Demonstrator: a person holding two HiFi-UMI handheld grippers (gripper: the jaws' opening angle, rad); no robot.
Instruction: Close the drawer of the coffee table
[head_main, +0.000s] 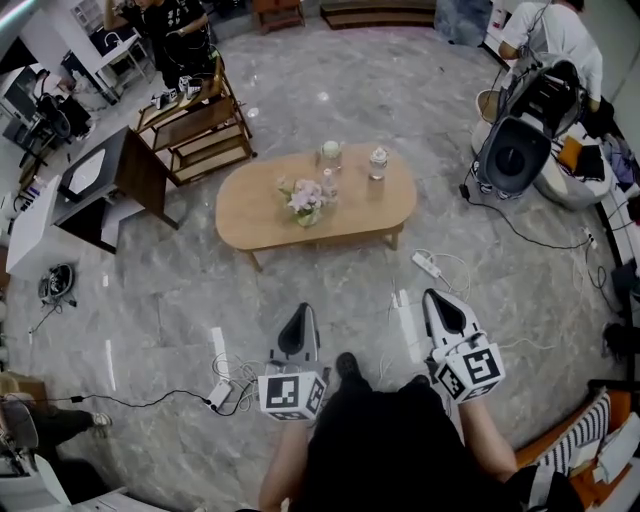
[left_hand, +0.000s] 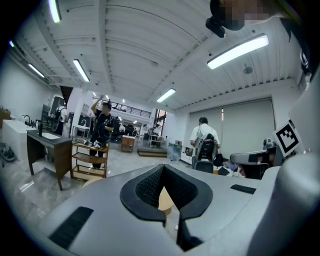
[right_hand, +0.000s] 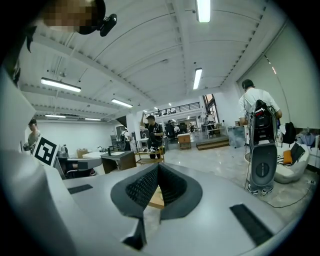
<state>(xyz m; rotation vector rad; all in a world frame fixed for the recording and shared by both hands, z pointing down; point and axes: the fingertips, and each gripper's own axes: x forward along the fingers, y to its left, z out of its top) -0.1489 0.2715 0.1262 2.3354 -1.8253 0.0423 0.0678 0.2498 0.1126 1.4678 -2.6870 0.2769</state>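
Only the head view shows the coffee table's oval worktop (head_main: 250, 215) whole, bearing flowers (head_main: 305, 198), well apart from both grippers; its drawer cannot be made out. The gripper views show the left gripper (left_hand: 164, 169) and right gripper (right_hand: 158, 167) clenched, empty.

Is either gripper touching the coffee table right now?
No, the left gripper and right gripper are both over the floor, short of the table.
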